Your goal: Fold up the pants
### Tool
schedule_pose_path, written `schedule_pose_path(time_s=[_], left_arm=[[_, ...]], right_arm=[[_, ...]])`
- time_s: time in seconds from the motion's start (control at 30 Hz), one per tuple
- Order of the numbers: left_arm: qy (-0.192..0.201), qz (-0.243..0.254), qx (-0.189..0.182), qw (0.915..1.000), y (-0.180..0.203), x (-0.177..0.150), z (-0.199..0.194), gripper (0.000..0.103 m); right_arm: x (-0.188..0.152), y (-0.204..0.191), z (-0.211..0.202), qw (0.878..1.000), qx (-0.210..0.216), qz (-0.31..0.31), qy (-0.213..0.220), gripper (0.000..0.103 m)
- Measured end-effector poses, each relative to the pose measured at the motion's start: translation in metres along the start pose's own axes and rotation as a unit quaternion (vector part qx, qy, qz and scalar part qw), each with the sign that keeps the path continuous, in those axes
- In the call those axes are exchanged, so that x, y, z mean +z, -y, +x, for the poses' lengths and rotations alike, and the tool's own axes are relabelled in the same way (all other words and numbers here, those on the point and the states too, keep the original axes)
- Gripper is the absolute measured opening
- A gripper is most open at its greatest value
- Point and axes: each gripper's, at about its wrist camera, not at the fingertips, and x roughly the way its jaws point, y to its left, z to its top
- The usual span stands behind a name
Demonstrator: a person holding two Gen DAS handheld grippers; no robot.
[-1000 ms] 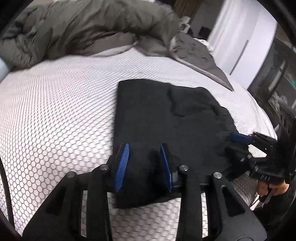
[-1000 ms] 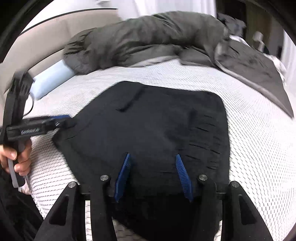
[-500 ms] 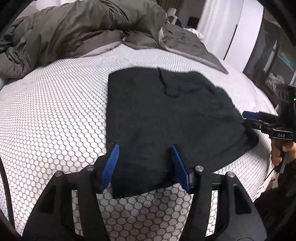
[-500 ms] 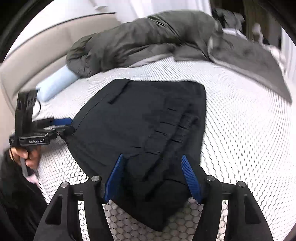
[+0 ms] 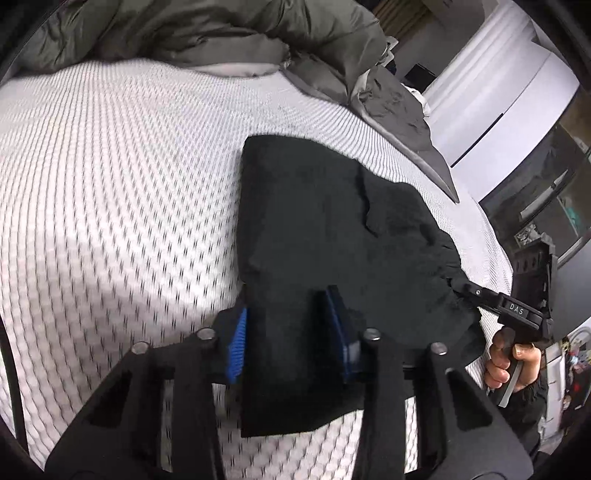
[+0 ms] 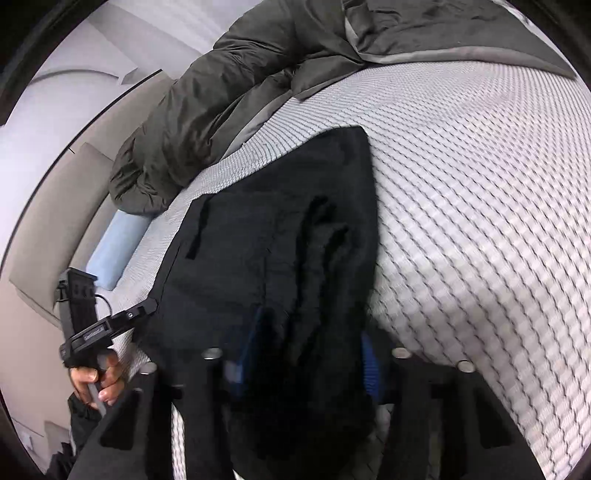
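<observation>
We see the black pants (image 5: 325, 236) folded on the white mattress (image 5: 110, 192). Our left gripper (image 5: 291, 339) is closing, near edge bunched between its blue pads; our right gripper (image 6: 306, 362) closes likewise on the opposite corner.

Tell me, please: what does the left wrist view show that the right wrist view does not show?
Only the left wrist view shows white closet doors and a dark glass cabinet.

Only the right wrist view shows a light blue pillow and a beige headboard.

Both show the black pants on the white mattress, the grey duvet, and both grippers, left gripper and right gripper, closing with the pants' cloth between their jaws.
</observation>
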Motion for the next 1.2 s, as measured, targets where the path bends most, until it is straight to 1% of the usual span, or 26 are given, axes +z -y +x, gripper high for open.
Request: schedule_pose_path(time_s=[0.07, 0.17, 0.23, 0.27, 0.3, 0.37, 0.4, 0.43, 0.47, 0.5, 0.53, 0.57, 0.6, 0.63, 0.67, 0.7, 0.73, 0.77, 0.8, 0.9, 1.0, 1.03, 1.07, 1.13, 1.2], left_arm=[[0.007, 0.009, 0.021, 0.9997, 0.003, 0.012, 0.009, 0.033], [0.005, -0.003, 0.026, 0.9996, -0.002, 0.018, 0.020, 0.034], [0.009, -0.004, 0.028, 0.9996, 0.000, 0.022, 0.020, 0.034], [0.012, 0.001, 0.036, 0.9993, 0.002, 0.022, 0.018, 0.034], [0.020, 0.012, 0.051, 0.9984, 0.007, 0.021, 0.013, 0.034], [0.037, 0.038, 0.087, 0.9948, 0.017, 0.016, 0.003, 0.037], [0.050, 0.051, 0.106, 0.9918, 0.024, 0.008, -0.005, 0.044], [0.059, 0.059, 0.112, 0.9902, 0.030, 0.001, -0.010, 0.051], [0.069, 0.066, 0.115, 0.9888, 0.037, -0.007, -0.016, 0.056], [0.077, 0.077, 0.115, 0.9874, 0.043, -0.017, -0.024, 0.067], [0.084, 0.084, 0.118, 0.9859, 0.049, -0.022, -0.026, 0.082], [0.096, 0.091, 0.118, 0.9842, 0.055, -0.026, -0.028, 0.086], [0.106, 0.096, 0.117, 0.9829, 0.060, -0.030, -0.030, 0.087], [0.107, 0.101, 0.116, 0.9823, 0.063, -0.032, -0.030, 0.088], [0.095, 0.108, 0.120, 0.9823, 0.065, -0.033, -0.024, 0.088], [0.086, 0.112, 0.128, 0.9818, 0.067, -0.034, -0.018, 0.088], [0.078, 0.114, 0.137, 0.9809, 0.066, -0.036, -0.012, 0.088], [0.069, 0.114, 0.140, 0.9812, 0.064, -0.035, -0.005, 0.088], [0.063, 0.112, 0.140, 0.9818, 0.062, -0.036, -0.002, 0.088], [0.077, 0.104, 0.141, 0.9816, 0.059, -0.040, -0.007, 0.088], [0.107, 0.114, 0.145, 0.9770, 0.068, -0.050, -0.025, 0.088], [0.116, 0.116, 0.144, 0.9759, 0.071, -0.057, -0.036, 0.090], [0.125, 0.119, 0.140, 0.9749, 0.076, -0.061, -0.043, 0.091], [0.148, 0.127, 0.131, 0.9719, 0.088, -0.073, -0.059, 0.102], [0.168, 0.138, 0.127, 0.9678, 0.099, -0.085, -0.074, 0.102]], right_arm=[[0.012, -0.008, 0.006, 1.000, -0.018, -0.019, 0.015, 0.033], [0.023, -0.009, 0.018, 0.998, -0.041, -0.026, 0.025, 0.032], [0.025, -0.005, 0.022, 0.998, -0.048, -0.022, 0.021, 0.035], [0.026, -0.003, 0.019, 0.999, -0.046, -0.019, 0.020, 0.043], [0.028, -0.002, 0.016, 0.998, -0.054, -0.018, 0.020, 0.054], [0.024, -0.004, -0.001, 0.996, -0.078, -0.033, 0.036, 0.063], [0.021, -0.008, -0.009, 0.994, -0.087, -0.046, 0.046, 0.067], [0.016, -0.012, -0.019, 0.992, -0.094, -0.061, 0.060, 0.070], [0.011, -0.016, -0.025, 0.991, -0.096, -0.066, 0.070, 0.078], [0.004, -0.020, -0.030, 0.990, -0.095, -0.071, 0.078, 0.087], [0.000, -0.026, -0.032, 0.990, -0.092, -0.076, 0.081, 0.090], [-0.006, -0.032, -0.031, 0.989, -0.087, -0.085, 0.080, 0.093], [-0.010, -0.037, -0.028, 0.989, -0.086, -0.094, 0.073, 0.095], [-0.014, -0.040, -0.022, 0.989, -0.091, -0.103, 0.060, 0.095], [-0.019, -0.042, -0.013, 0.988, -0.100, -0.113, 0.039, 0.095], [-0.018, -0.047, 0.001, 0.986, -0.115, -0.119, 0.021, 0.095], [-0.021, -0.044, 0.011, 0.983, -0.140, -0.120, 0.003, 0.095], [-0.024, -0.039, 0.019, 0.982, -0.153, -0.113, -0.009, 0.095], [-0.025, -0.037, 0.020, 0.982, -0.152, -0.109, -0.010, 0.095], [-0.027, -0.040, 0.001, 0.982, -0.153, -0.109, 0.021, 0.096], [-0.037, -0.046, -0.020, 0.978, -0.160, -0.119, 0.058, 0.096], [-0.042, -0.051, -0.029, 0.977, -0.156, -0.126, 0.075, 0.096], [-0.046, -0.057, -0.036, 0.976, -0.151, -0.131, 0.087, 0.101], [-0.057, -0.067, -0.053, 0.973, -0.138, -0.144, 0.114, 0.103], [-0.068, -0.076, -0.068, 0.971, -0.123, -0.156, 0.136, 0.103]])
